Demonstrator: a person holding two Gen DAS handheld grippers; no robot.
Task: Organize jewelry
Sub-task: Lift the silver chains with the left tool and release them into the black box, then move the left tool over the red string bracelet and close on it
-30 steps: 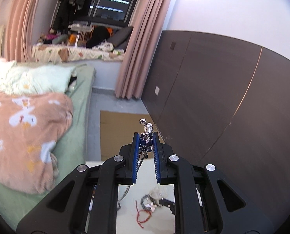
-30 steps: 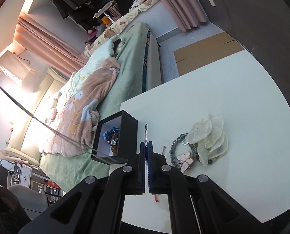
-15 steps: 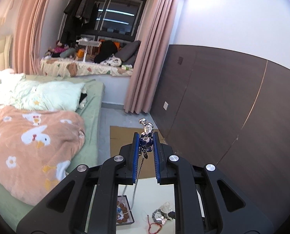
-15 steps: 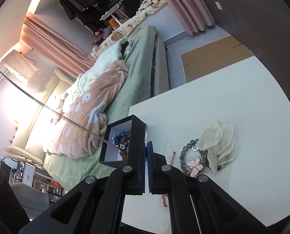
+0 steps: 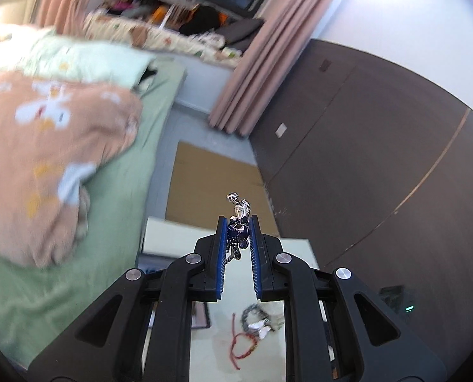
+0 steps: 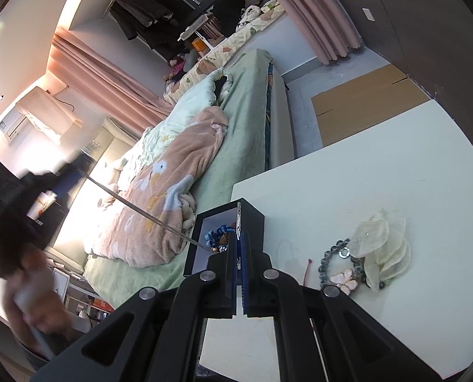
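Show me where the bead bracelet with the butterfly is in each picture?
Left wrist view: the bead bracelet is low in the middle, seen through the gap under the black arms.
Right wrist view: the bracelet is low on the right, touching the pale fabric flower.
Shared landmark: the red cord lying beside it on the white table.

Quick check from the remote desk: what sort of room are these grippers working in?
Most likely a home bedroom. A bed with a peach blanket runs beside the white table, pink curtains frame a window, and clothes hang near it.
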